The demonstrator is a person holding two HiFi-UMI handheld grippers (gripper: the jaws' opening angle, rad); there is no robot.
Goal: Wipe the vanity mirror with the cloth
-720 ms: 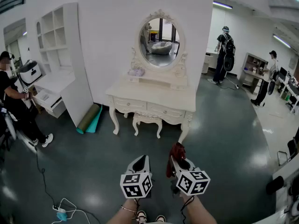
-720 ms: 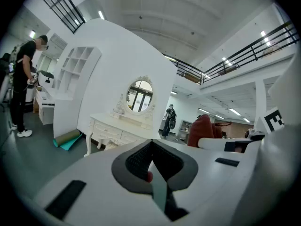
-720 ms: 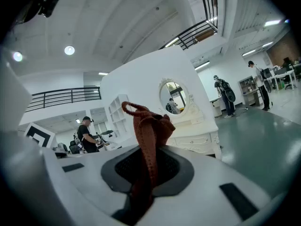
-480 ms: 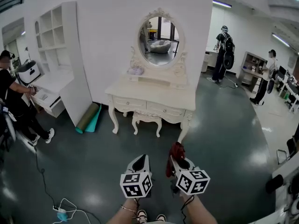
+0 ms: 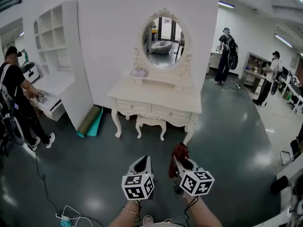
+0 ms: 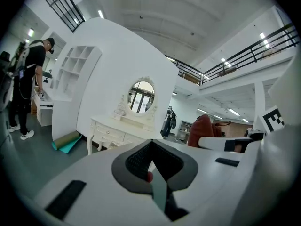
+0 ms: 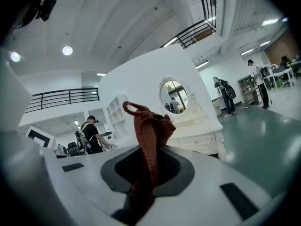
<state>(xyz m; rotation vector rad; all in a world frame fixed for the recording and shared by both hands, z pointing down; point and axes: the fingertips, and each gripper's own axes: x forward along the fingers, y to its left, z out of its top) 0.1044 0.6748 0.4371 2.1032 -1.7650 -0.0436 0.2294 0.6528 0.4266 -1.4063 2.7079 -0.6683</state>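
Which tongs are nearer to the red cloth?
Right. The right tongs clamp the cloth; the left tongs, shut and empty, sit apart from it on its left.

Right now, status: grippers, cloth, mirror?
Left gripper shut, empty. Right gripper shut on red cloth. Vanity mirror ahead, not yet reached. Stool tucked under vanity table below it.

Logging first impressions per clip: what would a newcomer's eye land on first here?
The ornate white dressing table and its oval vanity mirror stand out against the white wall at centre. Next comes the rust-red cloth clamped in the right gripper, low in the head view, beside the shut, empty left gripper.
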